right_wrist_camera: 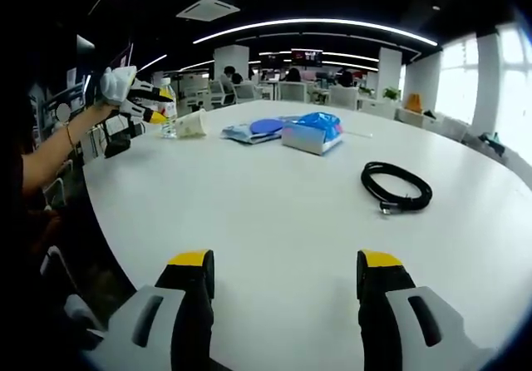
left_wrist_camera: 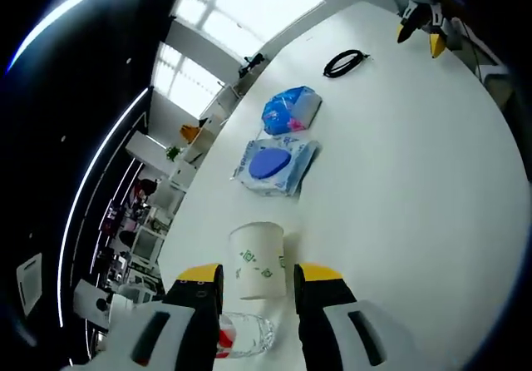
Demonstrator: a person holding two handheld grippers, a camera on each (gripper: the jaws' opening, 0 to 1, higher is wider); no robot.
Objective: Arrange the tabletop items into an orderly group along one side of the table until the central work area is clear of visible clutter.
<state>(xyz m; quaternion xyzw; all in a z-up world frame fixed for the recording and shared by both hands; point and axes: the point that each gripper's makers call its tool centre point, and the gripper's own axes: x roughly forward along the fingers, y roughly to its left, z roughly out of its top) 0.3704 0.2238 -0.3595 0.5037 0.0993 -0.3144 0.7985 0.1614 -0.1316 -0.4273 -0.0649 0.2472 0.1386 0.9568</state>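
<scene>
My left gripper [left_wrist_camera: 259, 278]: jaws wide, flanking the paper cup [left_wrist_camera: 258, 260], gripping nothing. My right gripper [right_wrist_camera: 285, 273]: jaws spread, empty, over the table [right_wrist_camera: 274, 213].

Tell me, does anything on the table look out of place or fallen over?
Yes. The paper cup lies on its side between the left gripper jaws, and the black cable sits alone, far from the grouped packets.
</scene>
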